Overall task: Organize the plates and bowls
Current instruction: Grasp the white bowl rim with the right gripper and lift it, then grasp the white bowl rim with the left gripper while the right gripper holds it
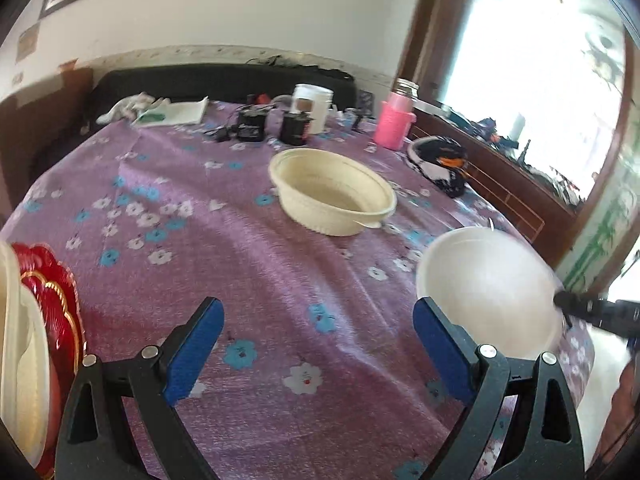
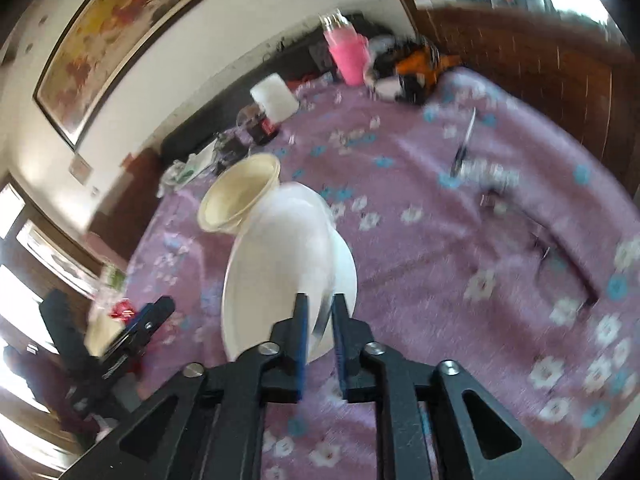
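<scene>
**White bowl in transit, cream bowl waiting**

The right gripper (image 2: pixel 320 312) has its jaws pinched narrow on the rim of a white bowl (image 2: pixel 288 264), which hangs tilted above the purple floral tabletop (image 2: pixel 460 280). Just ahead of those jaws sits a cream bowl (image 1: pixel 332 196), upright and empty as far as can be seen; it looks like the likely place to nest the white one.

The left gripper (image 1: pixel 316 320) has its jaws spread wide, holding nothing, over bare cloth. To their left lies a red plate (image 1: pixel 52 292) with a cream dish (image 1: pixel 20 360) lying over it, apparently a stack already begun.

By this showing the sorting is partway: one stack started, the white bowl not yet set down, the cream bowl untouched.
</scene>
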`<state>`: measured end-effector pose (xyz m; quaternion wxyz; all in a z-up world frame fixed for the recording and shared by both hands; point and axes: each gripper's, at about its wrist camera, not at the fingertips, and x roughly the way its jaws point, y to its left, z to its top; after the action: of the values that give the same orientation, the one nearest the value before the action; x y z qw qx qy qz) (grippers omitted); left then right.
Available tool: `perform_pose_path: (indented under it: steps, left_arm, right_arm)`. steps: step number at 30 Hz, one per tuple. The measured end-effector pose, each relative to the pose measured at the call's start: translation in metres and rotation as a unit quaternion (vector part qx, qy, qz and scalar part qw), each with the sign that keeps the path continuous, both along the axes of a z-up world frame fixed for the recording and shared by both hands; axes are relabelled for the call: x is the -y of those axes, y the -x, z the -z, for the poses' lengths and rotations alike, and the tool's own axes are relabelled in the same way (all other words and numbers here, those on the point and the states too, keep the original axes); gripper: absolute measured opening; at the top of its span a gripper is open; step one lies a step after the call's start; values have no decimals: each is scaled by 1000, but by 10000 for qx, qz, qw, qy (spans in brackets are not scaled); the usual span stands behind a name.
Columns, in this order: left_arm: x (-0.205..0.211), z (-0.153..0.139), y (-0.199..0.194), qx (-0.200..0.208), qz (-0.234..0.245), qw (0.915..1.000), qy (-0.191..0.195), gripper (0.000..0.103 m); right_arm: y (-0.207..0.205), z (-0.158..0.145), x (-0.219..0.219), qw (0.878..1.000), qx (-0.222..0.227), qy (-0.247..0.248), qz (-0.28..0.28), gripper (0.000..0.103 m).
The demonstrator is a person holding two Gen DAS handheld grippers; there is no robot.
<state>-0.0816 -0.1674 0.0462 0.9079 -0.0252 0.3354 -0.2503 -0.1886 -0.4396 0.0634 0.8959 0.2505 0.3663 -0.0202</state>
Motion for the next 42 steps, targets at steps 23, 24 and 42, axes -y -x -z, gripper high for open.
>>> perform_pose_path:
  steps: [23,24,42]
  left_arm:
    - [55,-4,-14,-1275,843,9876,357,47]
    - [54,-4,-14,-1283,831,9876,357,48]
    - [94,4,8,-781,1002,9905,-535,16]
  right_arm:
    - [14,20,25,9988,100,97,476,46]
    - [14,20,26,9988,114,69,471,46]
    - [7,34,15,9995,37,-180,244,13]
